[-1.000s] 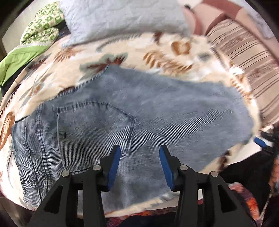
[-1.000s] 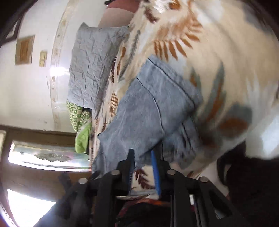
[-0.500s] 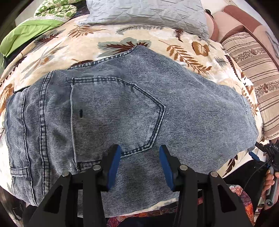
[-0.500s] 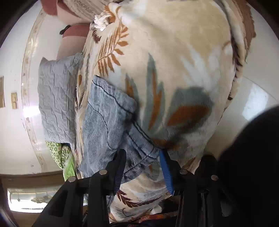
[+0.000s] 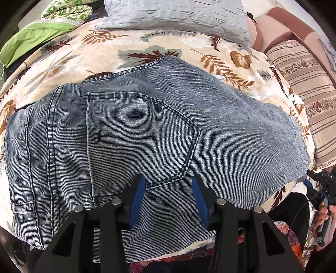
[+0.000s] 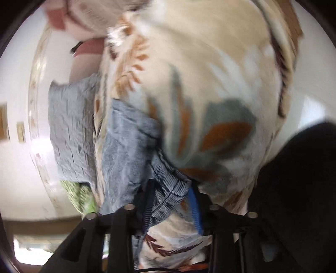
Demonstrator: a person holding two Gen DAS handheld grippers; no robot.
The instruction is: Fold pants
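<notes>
free: blanket (image 5: 63,54) beyond jeans (image 5: 189,126) | blocked: pillow (image 5: 178,14) at far edge

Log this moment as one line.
left gripper: open above blue denim pants | right gripper: jaws closing, pants hem between

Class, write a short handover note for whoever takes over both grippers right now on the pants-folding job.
Left gripper: open, above the jeans near the back pocket, gripping nothing.
Right gripper: jaws closing, with the jeans' hem corner between them.
Jeans lie folded leg on leg across the leaf-print blanket, waistband at the left of the left wrist view.
Left to do: finish the grip, then fold the legs toward the waistband.
</notes>
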